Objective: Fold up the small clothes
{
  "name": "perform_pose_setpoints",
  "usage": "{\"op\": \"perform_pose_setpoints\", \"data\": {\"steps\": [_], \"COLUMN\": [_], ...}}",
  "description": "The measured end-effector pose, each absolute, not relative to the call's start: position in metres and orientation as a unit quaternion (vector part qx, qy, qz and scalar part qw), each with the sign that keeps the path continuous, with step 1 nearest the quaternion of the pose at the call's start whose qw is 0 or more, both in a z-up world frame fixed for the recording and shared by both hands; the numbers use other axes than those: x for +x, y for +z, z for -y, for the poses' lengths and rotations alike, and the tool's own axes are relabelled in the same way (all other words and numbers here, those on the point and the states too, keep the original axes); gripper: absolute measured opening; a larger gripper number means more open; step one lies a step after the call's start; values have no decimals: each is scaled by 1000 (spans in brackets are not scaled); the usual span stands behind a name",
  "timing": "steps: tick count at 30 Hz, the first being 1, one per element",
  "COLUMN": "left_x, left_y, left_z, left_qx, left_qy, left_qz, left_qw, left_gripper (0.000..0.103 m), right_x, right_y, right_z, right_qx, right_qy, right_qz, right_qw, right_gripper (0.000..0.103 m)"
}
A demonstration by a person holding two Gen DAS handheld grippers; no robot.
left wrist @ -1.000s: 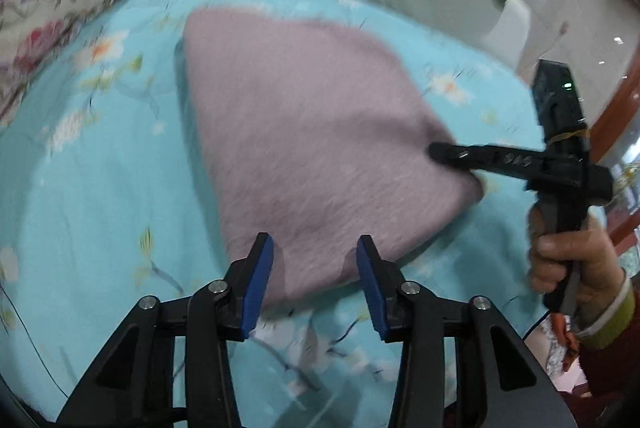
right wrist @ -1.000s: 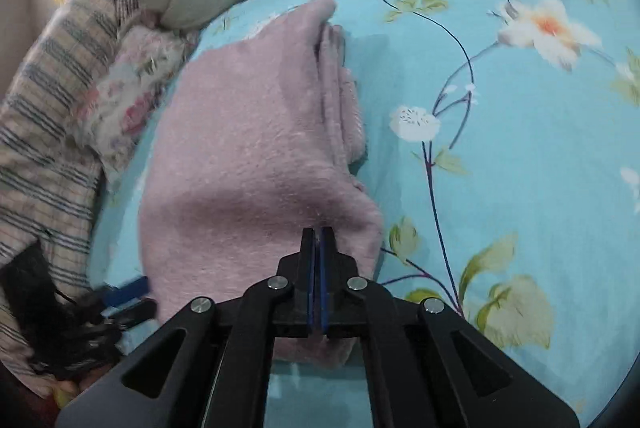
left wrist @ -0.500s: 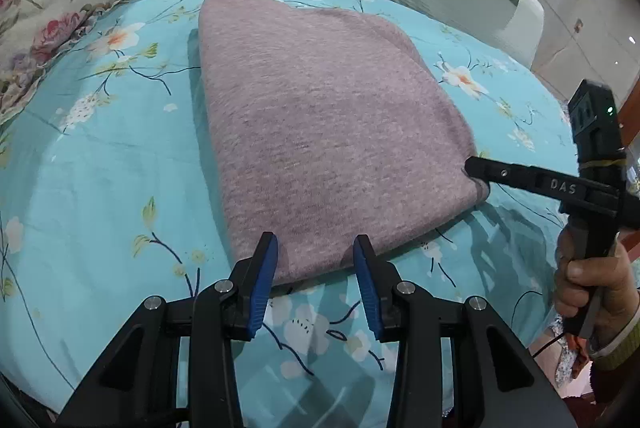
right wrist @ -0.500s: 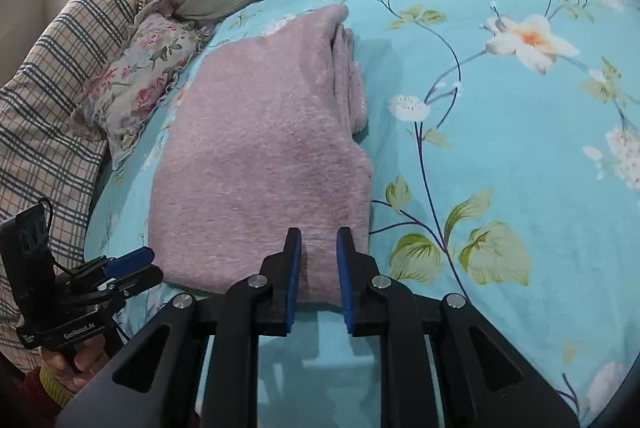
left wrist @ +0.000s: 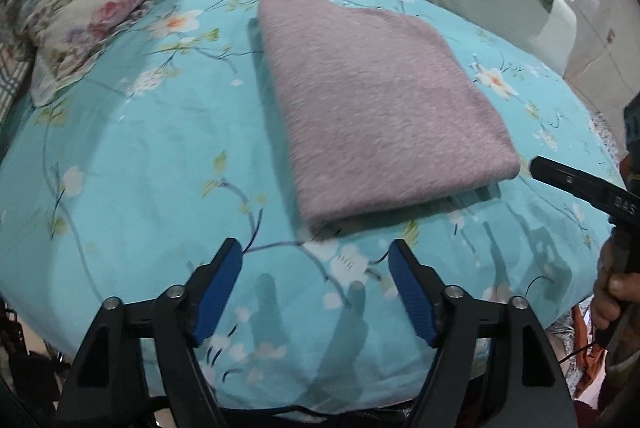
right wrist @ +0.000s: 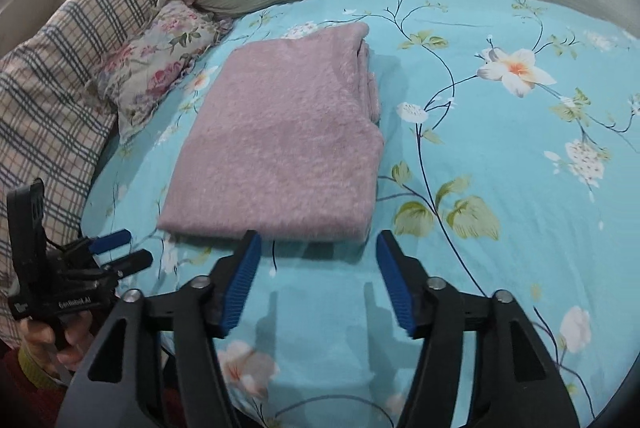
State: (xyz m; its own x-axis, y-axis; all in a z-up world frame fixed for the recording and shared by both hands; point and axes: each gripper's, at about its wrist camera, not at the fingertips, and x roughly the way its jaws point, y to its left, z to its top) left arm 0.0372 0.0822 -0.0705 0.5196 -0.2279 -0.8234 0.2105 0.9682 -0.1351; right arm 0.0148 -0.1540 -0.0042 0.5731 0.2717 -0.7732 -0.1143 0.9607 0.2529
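Left wrist view: my left gripper (left wrist: pixel 314 282) is spread wide, holding nothing; my right gripper (right wrist: pixel 318 268) is spread too. Just beyond both lies the mauve fleece garment (left wrist: pixel 376 108), folded into a flat rectangle on the turquoise floral bedsheet (left wrist: pixel 132 164), untouched.

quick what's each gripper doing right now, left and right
Left gripper: open, holding nothing, short of the folded pink garment.
Right gripper: open, holding nothing.
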Motion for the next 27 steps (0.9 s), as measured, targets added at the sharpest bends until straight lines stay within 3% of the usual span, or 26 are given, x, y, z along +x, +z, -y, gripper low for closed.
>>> {"op": "perform_pose_setpoints", "data": {"steps": [3, 17, 27], "left_x": [31, -12, -29], "left_y": [-72, -63, -37], "left_z": [-84, -81, -69], "left_qx": [1, 45, 86], "left_qy": [-109, -70, -60], "left_qz": [-480, -470, -444], "left_qw": [871, 879, 890], "left_gripper": [81, 83, 84], "right_x": [4, -39, -36], "right_y": [-6, 0, 12], "right_z": [149, 138, 132], "right_qx": [76, 31, 26], "right_qy": [111, 115, 129], "right_qz": [-453, -467, -456], "right_qw": [882, 876, 880], "right_gripper": [77, 81, 89]}}
